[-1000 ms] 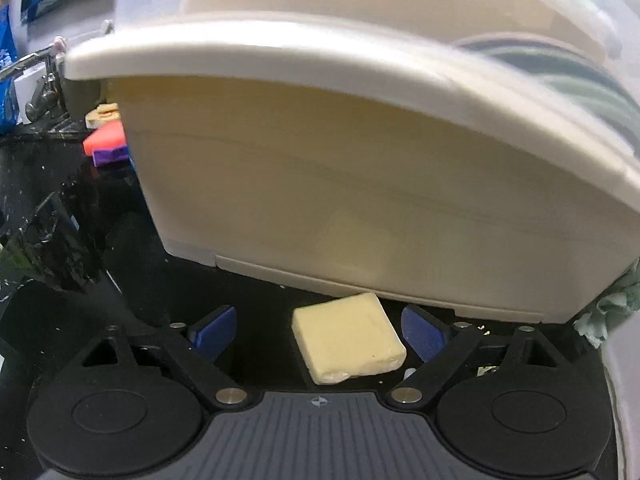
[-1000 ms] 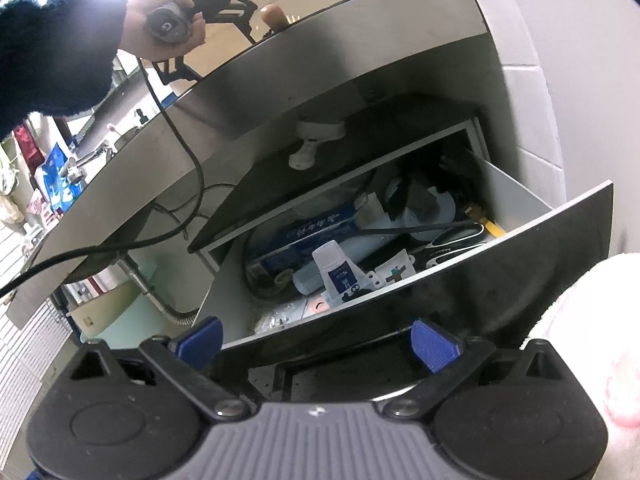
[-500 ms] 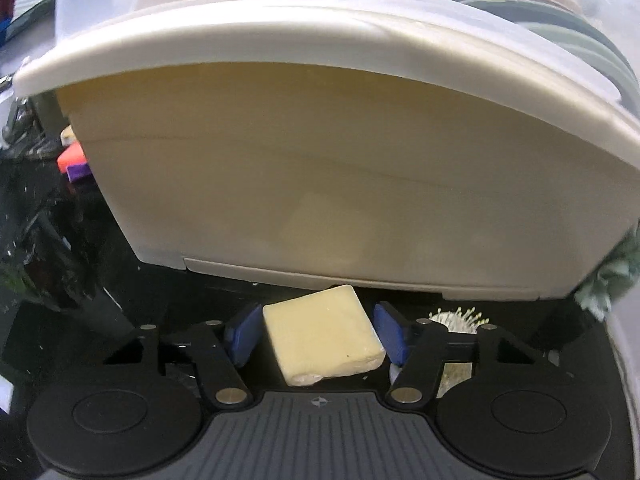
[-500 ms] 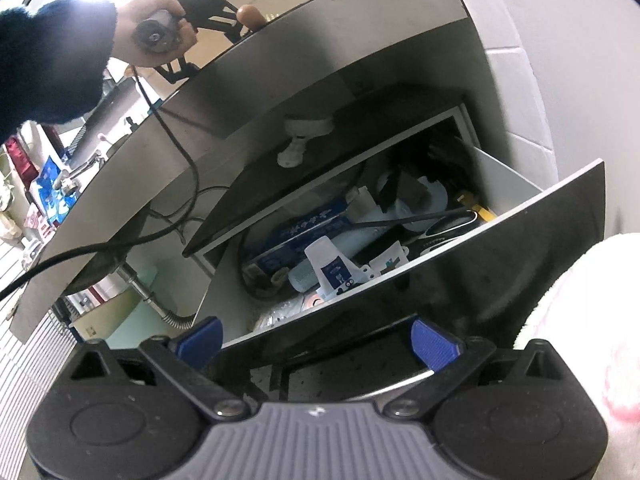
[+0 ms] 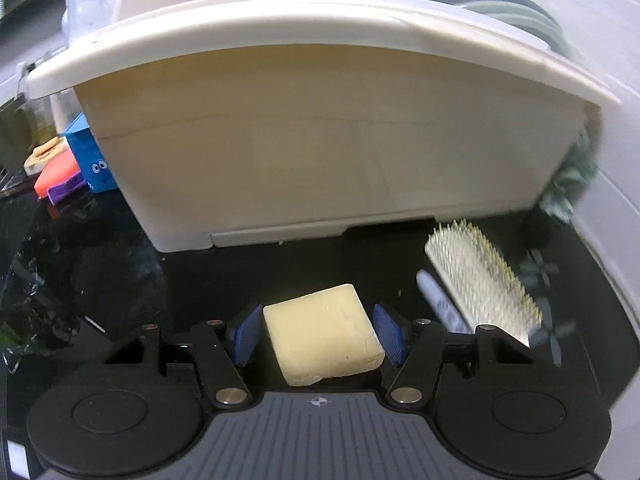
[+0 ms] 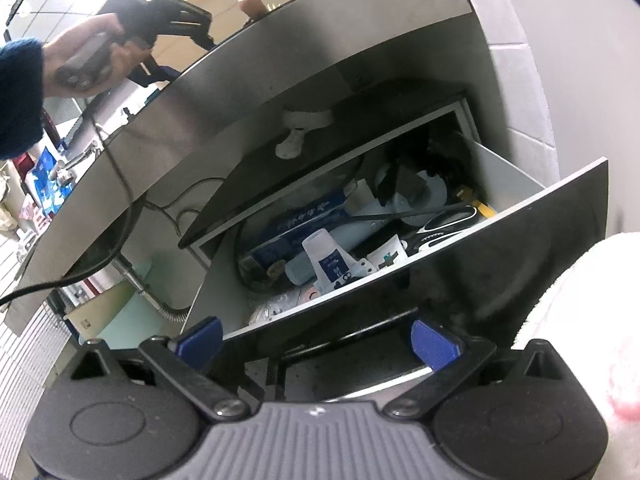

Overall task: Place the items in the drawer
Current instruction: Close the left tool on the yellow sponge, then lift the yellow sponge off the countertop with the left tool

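In the left wrist view my left gripper (image 5: pixel 318 338) is shut on a pale yellow soap bar (image 5: pixel 324 338), held just above the black countertop (image 5: pixel 208 280), in front of a cream plastic bin (image 5: pixel 312 132). In the right wrist view my right gripper (image 6: pixel 316 338) is open and empty, below the front of an open drawer (image 6: pixel 496 256). The drawer holds a blue box (image 6: pixel 300 226), a small white bottle (image 6: pixel 326 258), scissors (image 6: pixel 444 230) and other clutter. The left hand and its gripper (image 6: pixel 160 20) show above the counter edge at the upper left.
A white bristle brush (image 5: pixel 480 276) lies on the counter right of the soap. An orange and purple item (image 5: pixel 60 176) and a blue box (image 5: pixel 90 156) sit left of the bin. A green cloth (image 5: pixel 568 188) hangs at the bin's right. A white towel (image 6: pixel 580 312) is at the right.
My left gripper closed on the soap bar and pulled it back from the bin, uncovering the brush. The right gripper drifted slightly nearer to the drawer and stayed open.
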`<action>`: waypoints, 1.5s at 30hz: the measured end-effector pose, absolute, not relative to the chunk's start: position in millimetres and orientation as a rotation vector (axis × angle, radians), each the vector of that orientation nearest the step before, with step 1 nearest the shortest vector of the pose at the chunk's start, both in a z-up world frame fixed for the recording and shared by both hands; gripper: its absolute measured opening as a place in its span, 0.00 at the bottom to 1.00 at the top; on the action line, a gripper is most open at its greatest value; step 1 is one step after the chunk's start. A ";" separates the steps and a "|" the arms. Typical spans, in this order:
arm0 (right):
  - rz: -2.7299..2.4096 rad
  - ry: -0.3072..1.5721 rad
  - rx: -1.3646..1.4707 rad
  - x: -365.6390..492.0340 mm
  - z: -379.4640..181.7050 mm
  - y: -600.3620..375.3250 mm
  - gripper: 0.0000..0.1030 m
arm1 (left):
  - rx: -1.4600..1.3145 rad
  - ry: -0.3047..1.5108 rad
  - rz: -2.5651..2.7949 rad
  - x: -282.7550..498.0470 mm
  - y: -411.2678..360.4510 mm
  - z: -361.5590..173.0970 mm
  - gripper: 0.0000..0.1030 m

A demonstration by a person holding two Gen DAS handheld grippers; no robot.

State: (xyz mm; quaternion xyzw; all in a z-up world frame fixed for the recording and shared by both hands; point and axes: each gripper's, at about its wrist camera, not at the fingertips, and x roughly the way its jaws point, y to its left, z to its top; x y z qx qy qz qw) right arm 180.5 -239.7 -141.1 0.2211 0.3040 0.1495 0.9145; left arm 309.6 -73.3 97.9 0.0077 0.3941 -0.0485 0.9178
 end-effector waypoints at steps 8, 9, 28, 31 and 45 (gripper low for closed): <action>0.305 0.638 0.413 181.9 -138.9 -233.0 0.98 | 0.075 0.851 -0.234 292.3 -45.5 95.4 0.58; 0.304 0.641 0.414 182.2 -139.1 -233.1 0.98 | 0.086 0.864 -0.250 291.7 -43.2 95.4 0.58; 0.287 0.680 0.384 187.0 -140.2 -229.1 0.98 | 0.060 0.593 -0.119 225.6 -41.2 61.5 0.68; 0.290 0.687 0.385 187.9 -140.9 -229.1 0.98 | 0.055 0.554 -0.119 223.3 -40.2 57.7 0.68; 0.292 0.701 0.408 188.4 -142.1 -231.9 0.99 | 0.073 0.424 -0.121 213.8 -45.3 44.1 0.50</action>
